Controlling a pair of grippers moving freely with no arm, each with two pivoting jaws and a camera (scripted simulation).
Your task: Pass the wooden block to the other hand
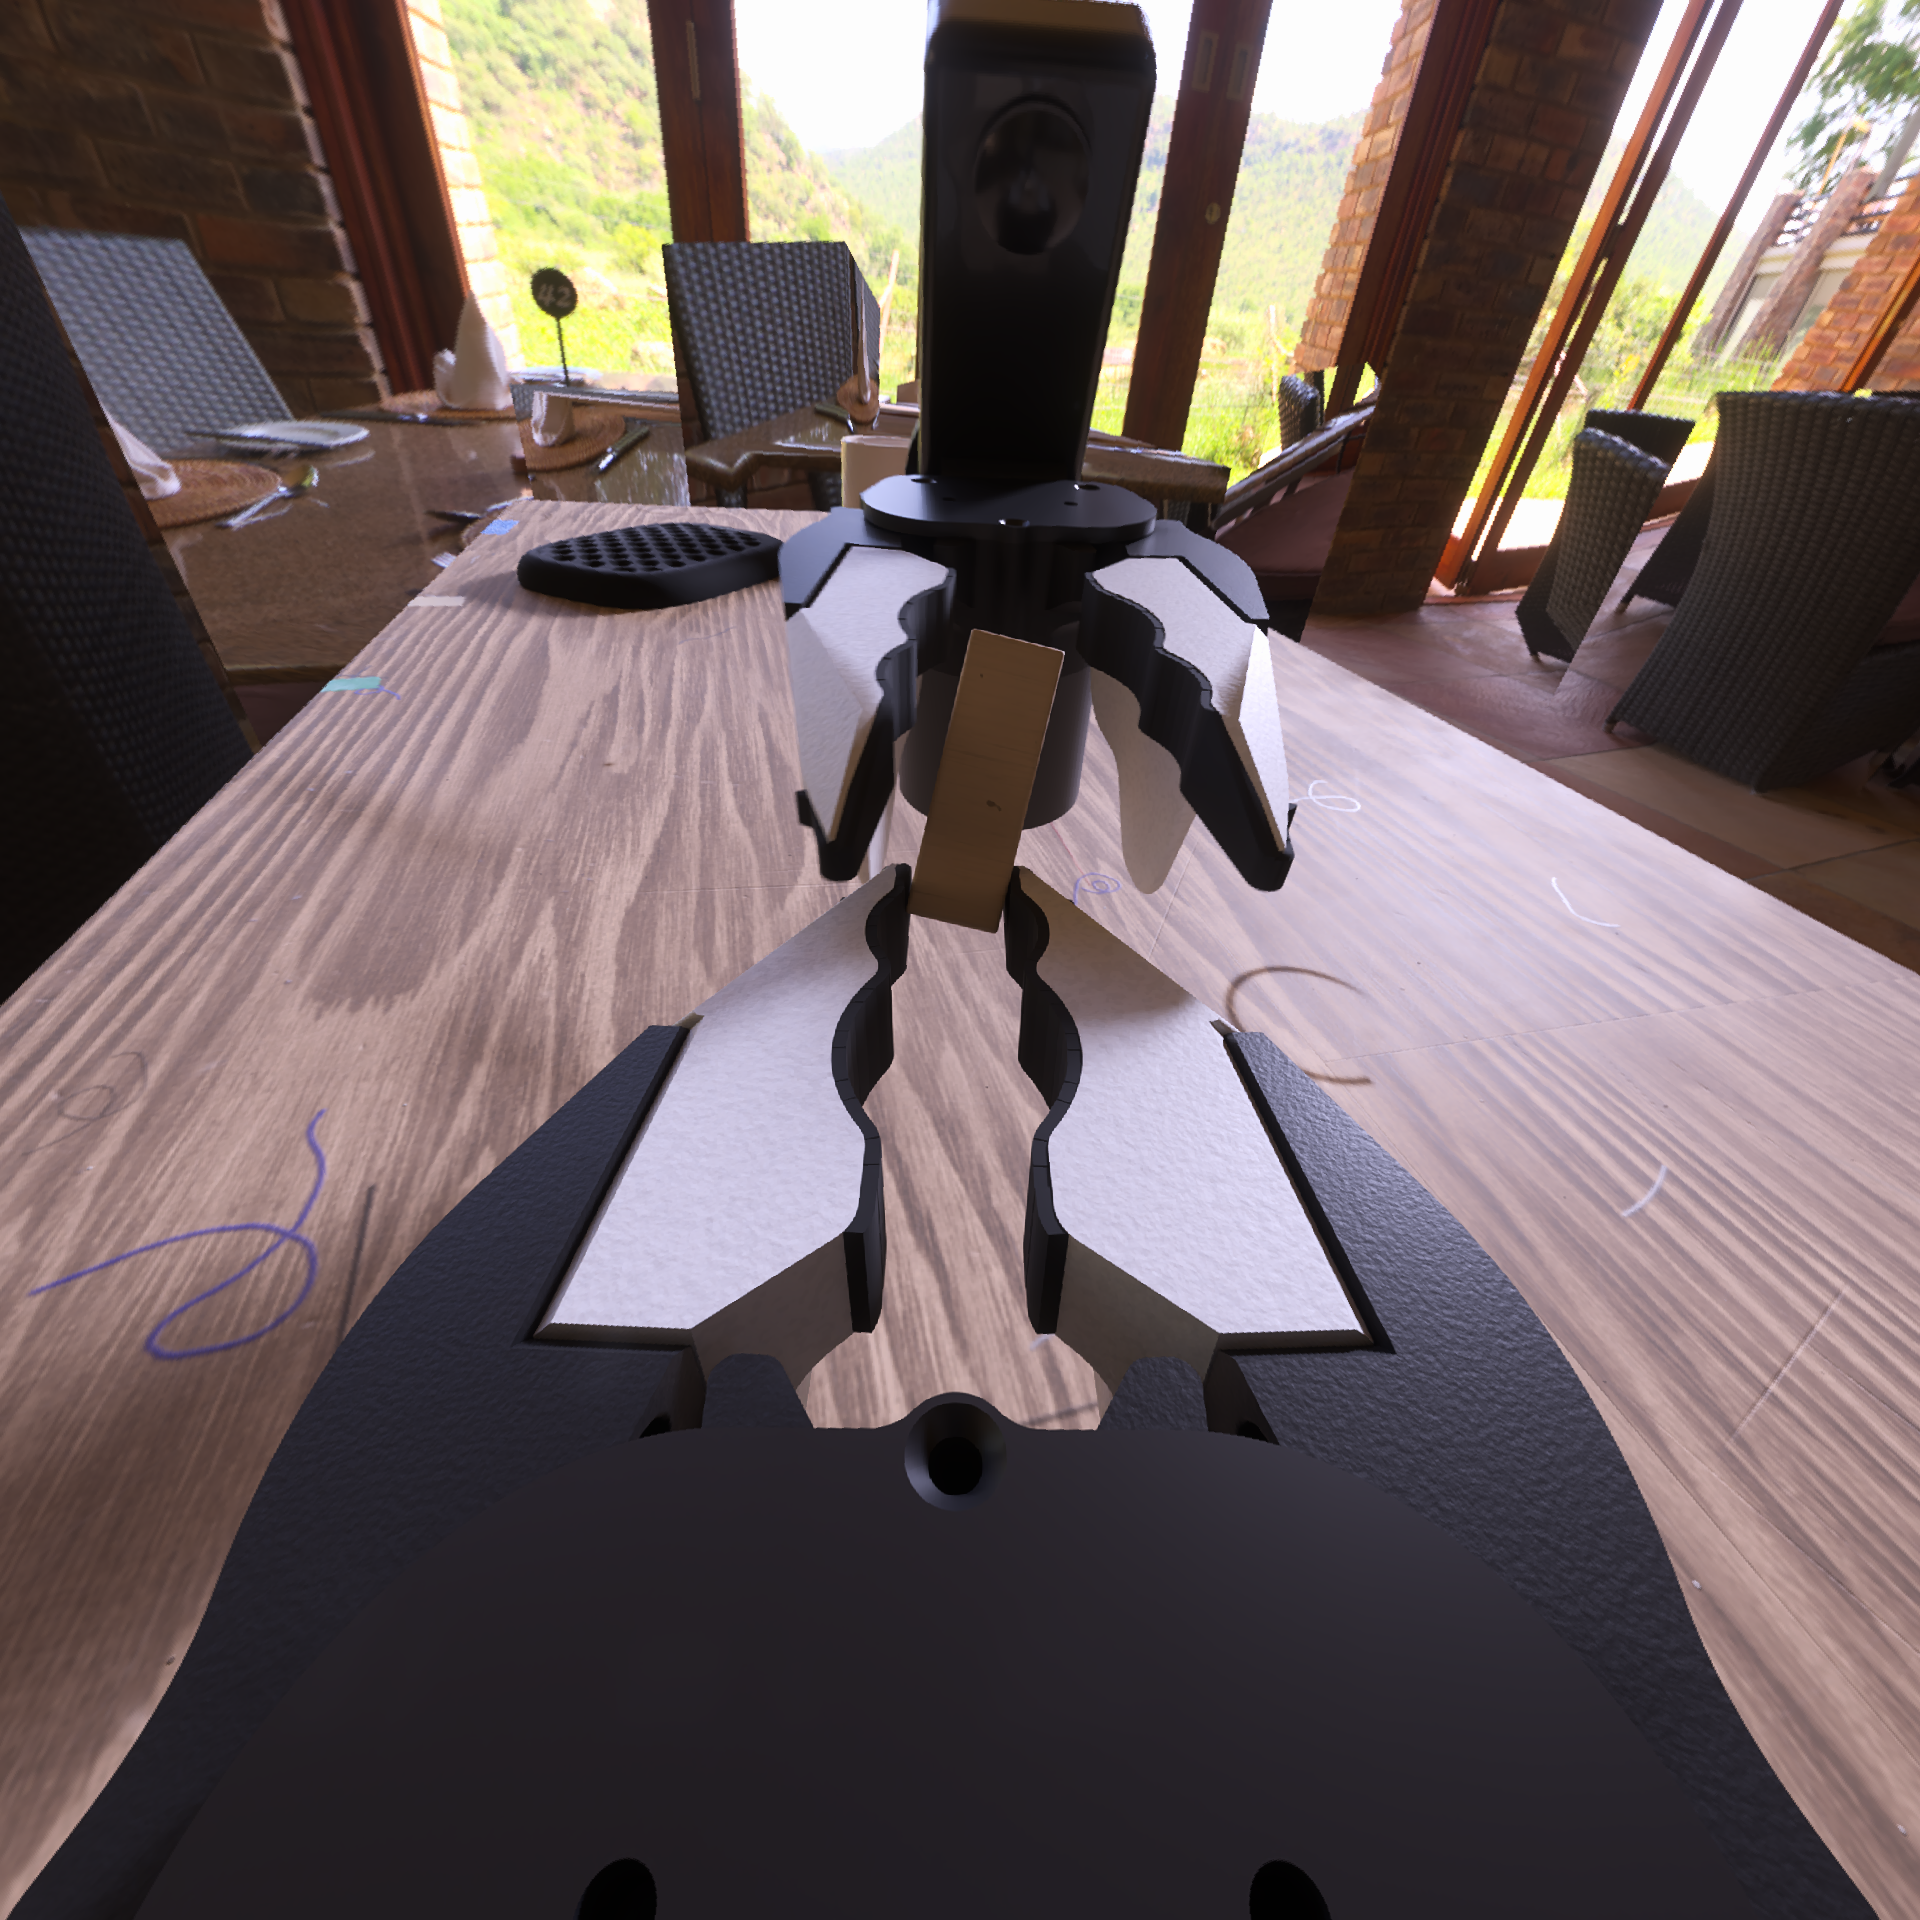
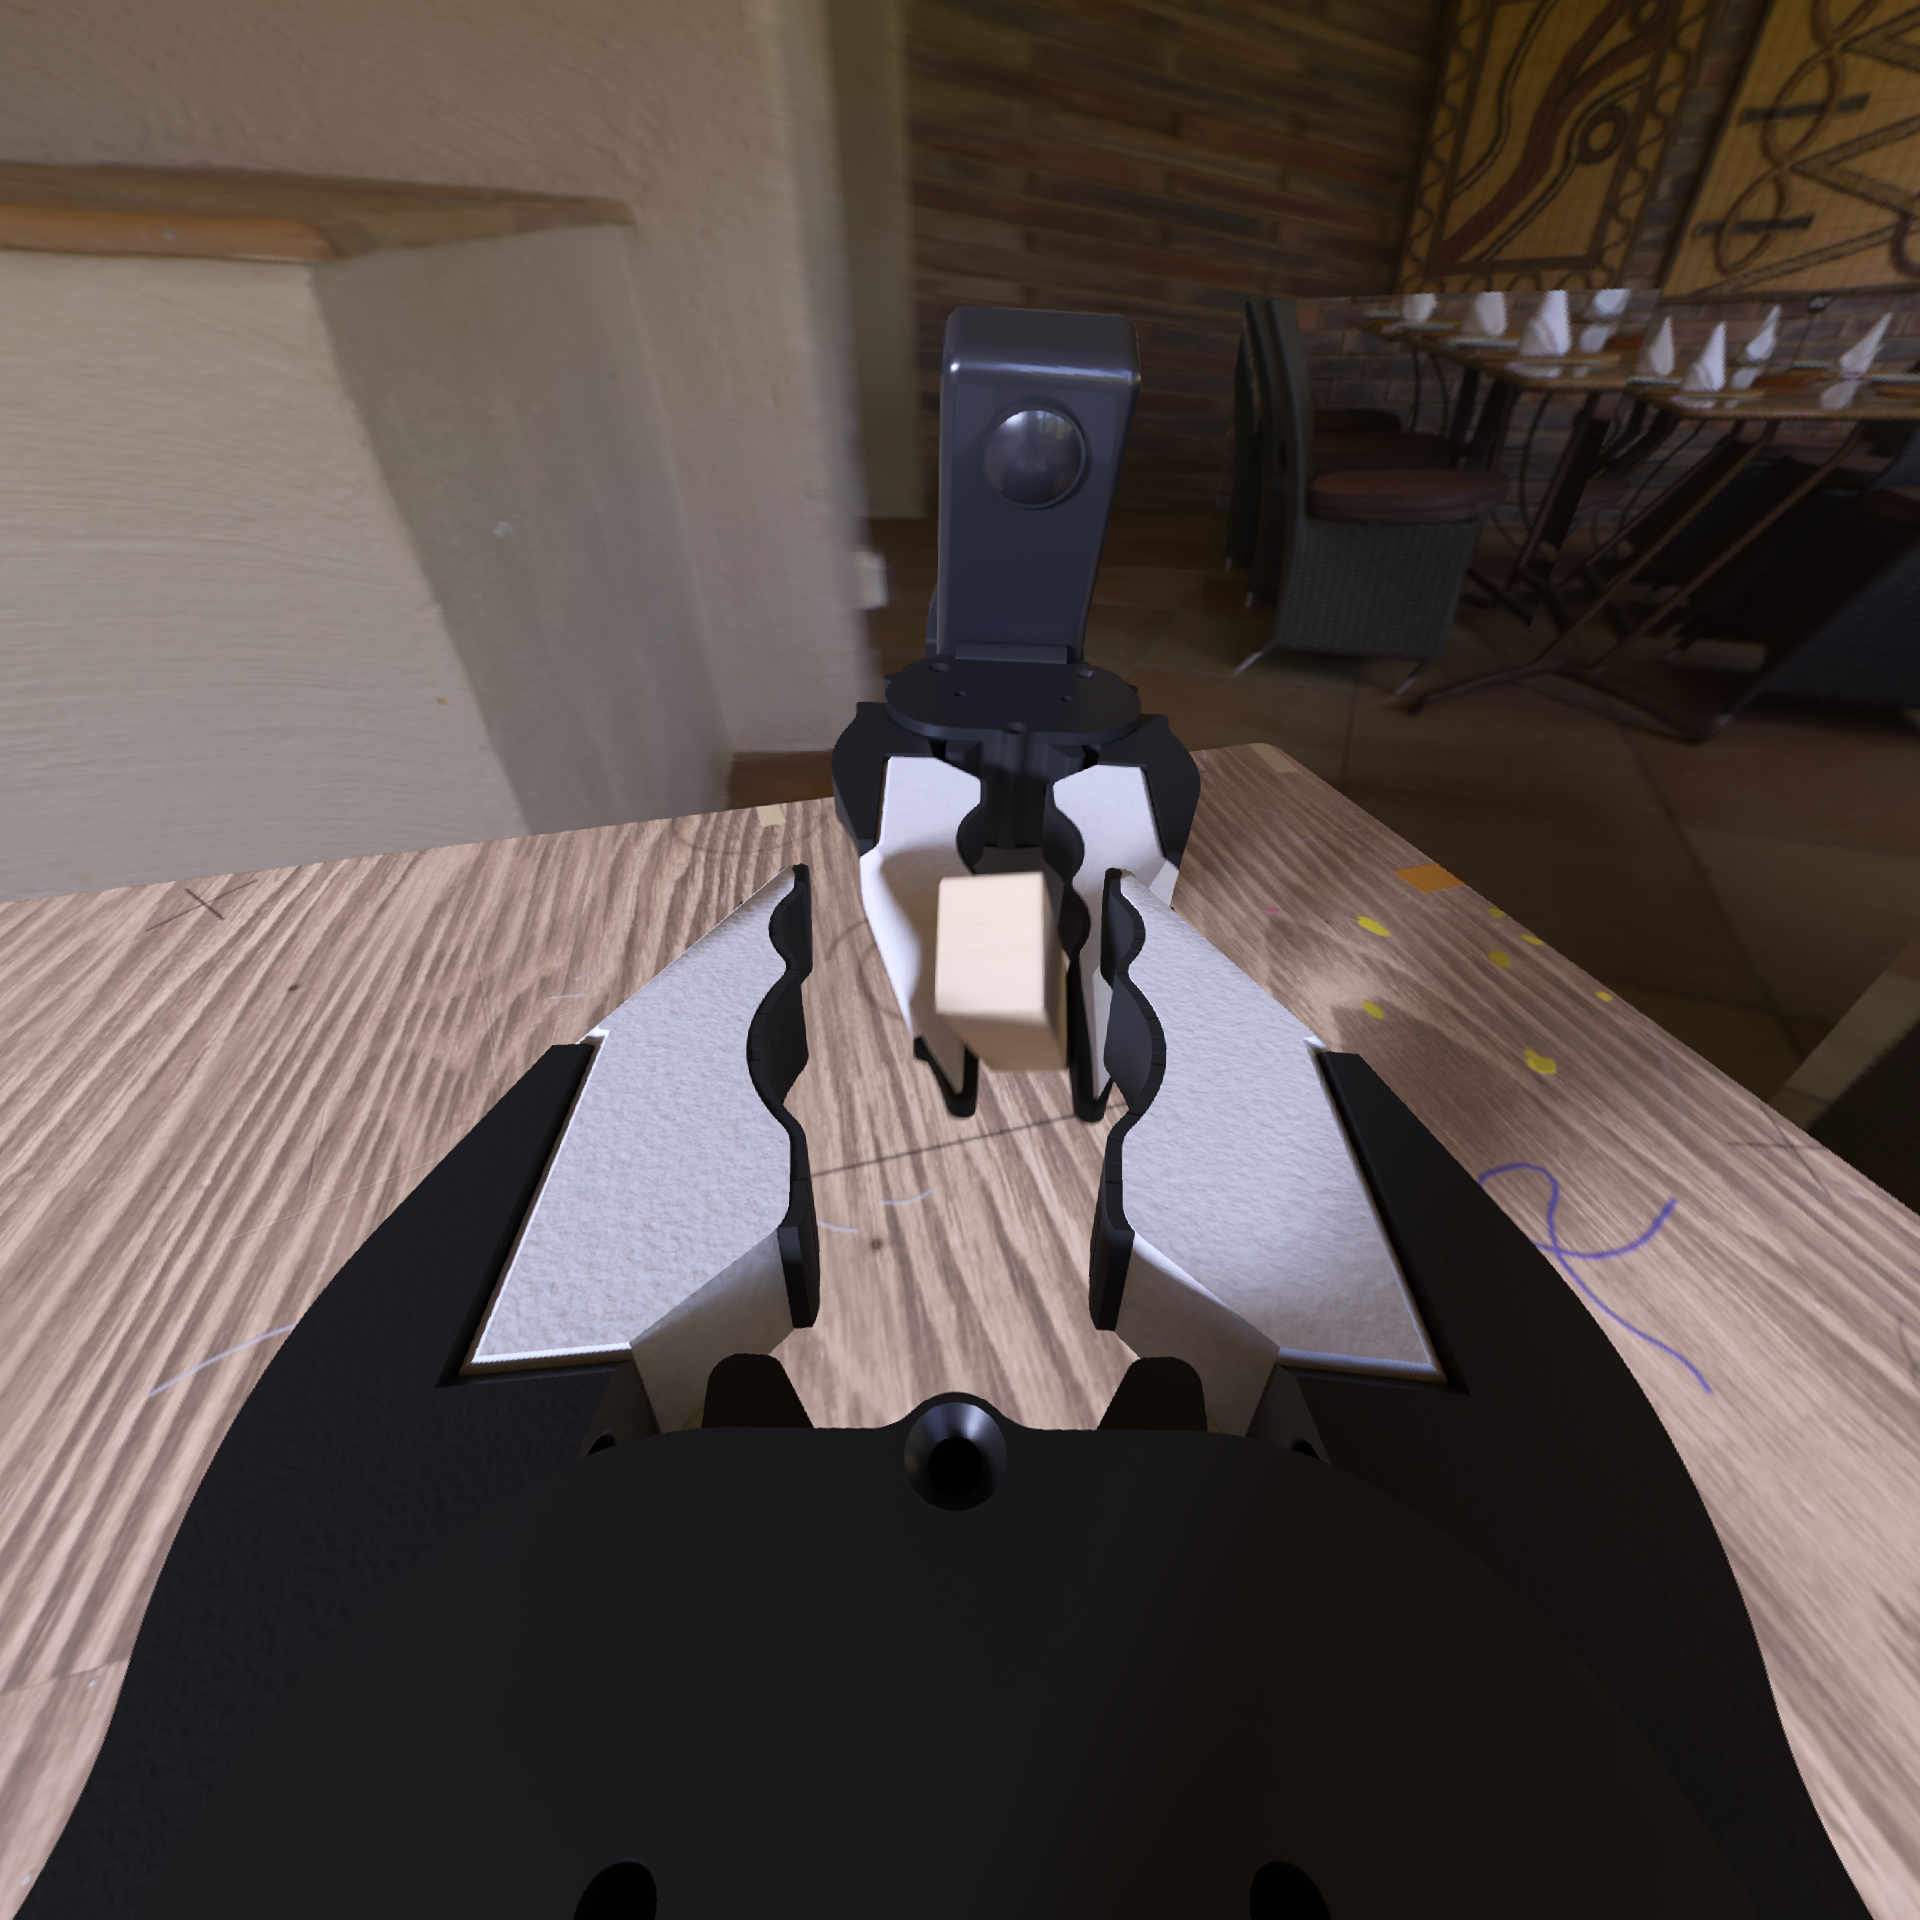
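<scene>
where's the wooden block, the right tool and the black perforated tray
wooden block (image 1: 987, 790): left wrist view, its broad face.
right tool (image 1: 1049, 862): left wrist view, gap between its open fingertips.
black perforated tray (image 1: 649, 561): left wrist view, its holed top.

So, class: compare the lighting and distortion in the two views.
Left wrist view: bright daylight blows out the windows, and the block looks dull and shaded; right wrist view: dimmer indoor light, with the block pale and well lit; both views bend the table edges outward.
</scene>
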